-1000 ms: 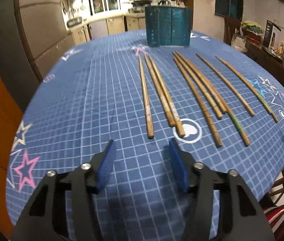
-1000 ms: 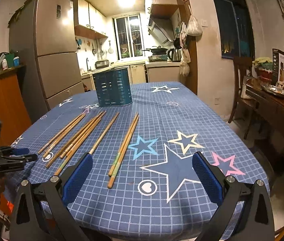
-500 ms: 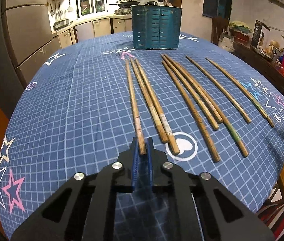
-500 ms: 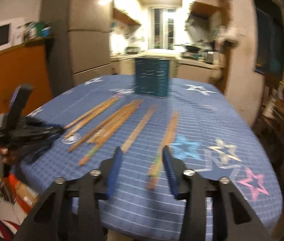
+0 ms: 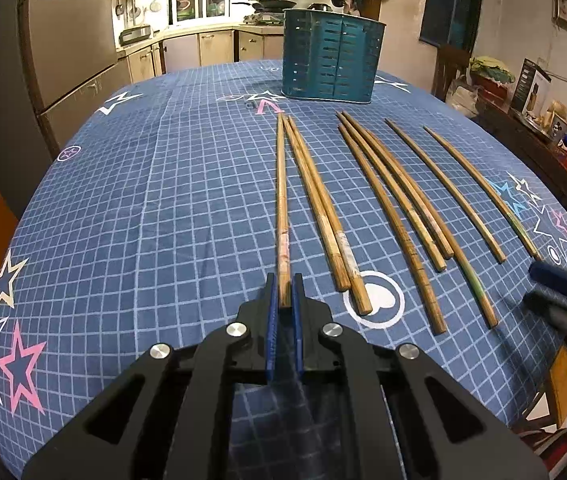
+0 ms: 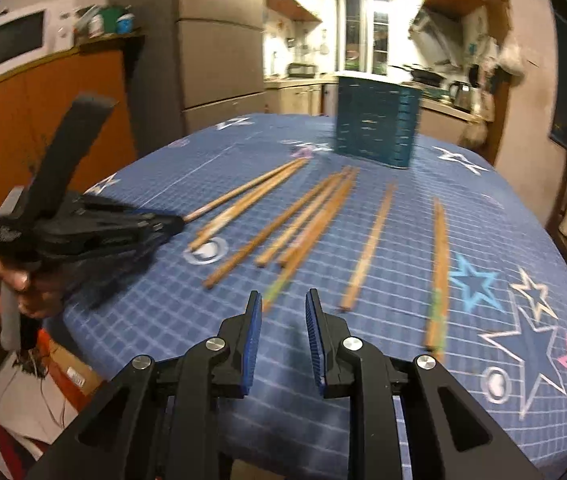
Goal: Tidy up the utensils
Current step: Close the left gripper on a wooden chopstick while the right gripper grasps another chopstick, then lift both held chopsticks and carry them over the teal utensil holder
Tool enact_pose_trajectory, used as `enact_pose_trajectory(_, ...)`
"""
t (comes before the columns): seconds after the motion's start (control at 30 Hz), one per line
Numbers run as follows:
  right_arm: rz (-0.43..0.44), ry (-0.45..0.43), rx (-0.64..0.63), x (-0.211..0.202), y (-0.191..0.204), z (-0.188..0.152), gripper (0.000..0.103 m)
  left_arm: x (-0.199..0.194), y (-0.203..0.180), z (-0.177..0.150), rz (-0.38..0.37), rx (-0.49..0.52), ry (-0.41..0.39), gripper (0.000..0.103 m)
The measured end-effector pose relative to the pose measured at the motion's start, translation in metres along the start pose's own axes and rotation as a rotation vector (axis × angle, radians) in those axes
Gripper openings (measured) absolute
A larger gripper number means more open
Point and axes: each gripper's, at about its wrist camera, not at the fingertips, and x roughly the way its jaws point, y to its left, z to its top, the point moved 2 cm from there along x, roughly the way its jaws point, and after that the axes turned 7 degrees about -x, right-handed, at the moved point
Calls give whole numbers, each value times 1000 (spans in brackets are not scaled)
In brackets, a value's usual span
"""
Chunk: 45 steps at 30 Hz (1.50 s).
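Several wooden chopsticks lie in a row on the blue grid tablecloth [image 5: 123,220]. My left gripper [image 5: 283,292] is shut on the near end of the leftmost chopstick [image 5: 282,200], which still lies on the cloth. It also shows in the right wrist view [image 6: 175,222], where that chopstick [image 6: 243,190] sticks out ahead of it. My right gripper [image 6: 283,308] is partly open and empty, just above the table's near edge, in front of a green-tipped chopstick [image 6: 283,284]. A teal slotted utensil holder [image 5: 333,62] stands upright at the far end.
A dark sideboard [image 5: 543,152] with boxes and a red bottle stands to the right of the table. A fridge [image 5: 71,40] and kitchen cabinets lie beyond the far-left edge. An orange cabinet with a microwave [image 6: 11,46] stands on the left.
My left gripper closed on the leftmost chopstick's near end and stays there. My right gripper swung left towards the chopsticks and narrowed from wide open to partly open.
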Motion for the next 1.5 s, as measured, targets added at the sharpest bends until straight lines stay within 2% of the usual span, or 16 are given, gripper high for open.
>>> enact_pose_trajectory(0.07, 4, 9, -9, 5, 7, 2, 40, -1, -1, -1, 4, 6, -1, 5)
enact_pose_trajectory(0.2, -40, 74, 15, 23, 12, -5, 40, 0, 0, 0, -6, 1, 4, 5)
enact_pose_trajectory(0.27, -33, 42, 51, 26, 9, -9, 40, 0, 1, 0, -10, -2, 4, 5)
enact_pose_trajectory(0.4, -54, 10, 89, 26, 3, -16, 26, 0, 0, 0, 3, 8, 2, 5)
enact_pose_trajectory(0.43, -59, 1, 99, 26, 0, -18, 15, 0, -1, 0, 7, 10, 0, 5)
enact_pose_trajectory(0.47, -51, -5, 115, 24, -4, -20, 11, 1, -1, 0, 8, 10, 0, 5)
enact_pose_trajectory(0.6, -39, -13, 118, 19, -6, -19, 7, -2, 3, 0, -7, -13, -7, 5)
enact_pose_trajectory(0.73, -65, -50, 68, 2, -3, -12, 7, -20, 10, -1, -17, -41, -63, 5)
enact_pose_trajectory(0.87, -114, -128, 42, -27, -14, 3, 7, -50, 15, 4, -27, -59, -149, 5)
enact_pose_trajectory(1.07, -141, -269, 0, -69, -42, 41, 7, -84, 16, 27, 10, -79, -251, 5)
enact_pose_trajectory(1.3, -81, -392, -38, -93, -80, 94, 7, -113, 5, 72, 44, -42, -353, 5)
enact_pose_trajectory(1.5, -14, -442, -58, -94, -109, 150, 7, -123, 1, 118, 60, -7, -380, 5)
